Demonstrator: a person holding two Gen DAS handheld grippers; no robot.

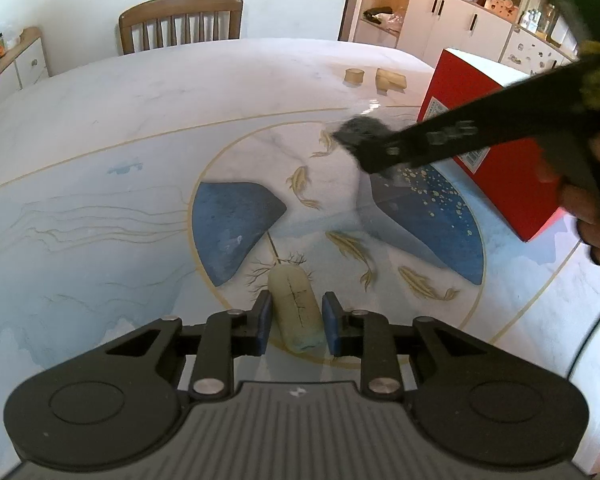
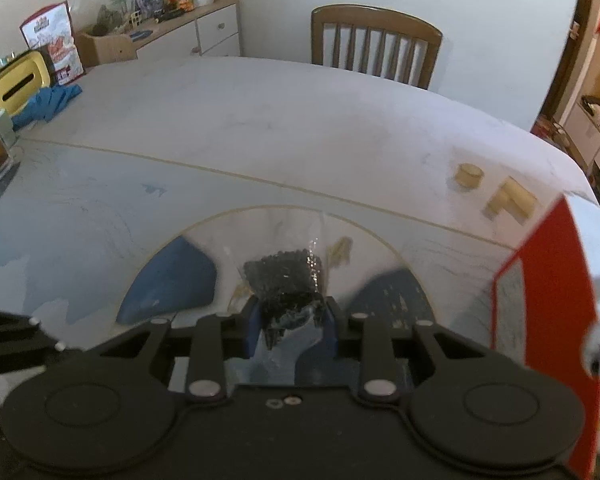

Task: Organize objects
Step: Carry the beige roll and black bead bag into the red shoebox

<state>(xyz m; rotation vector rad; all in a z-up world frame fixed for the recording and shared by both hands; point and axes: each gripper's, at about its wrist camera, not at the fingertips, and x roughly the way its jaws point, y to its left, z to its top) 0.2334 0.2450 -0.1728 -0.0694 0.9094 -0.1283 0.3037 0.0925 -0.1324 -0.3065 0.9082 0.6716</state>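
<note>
In the left wrist view a cream wooden cylinder (image 1: 296,306) lies on the painted table between the blue pads of my left gripper (image 1: 296,314). The left pad touches it; a small gap shows at the right pad. My right gripper (image 2: 290,314) is shut on a clear bag of small black pieces (image 2: 286,280) and holds it above the table. It also shows in the left wrist view (image 1: 354,130), blurred. A round wooden block (image 1: 354,76) and an L-shaped block (image 1: 390,79) lie far right, next to a red box (image 1: 484,140).
A wooden chair (image 1: 180,20) stands behind the table. A yellow tissue box (image 2: 14,84), a blue cloth (image 2: 48,102) and a printed bag (image 2: 56,44) sit at the table's far left. White cabinets (image 1: 460,20) stand beyond the red box.
</note>
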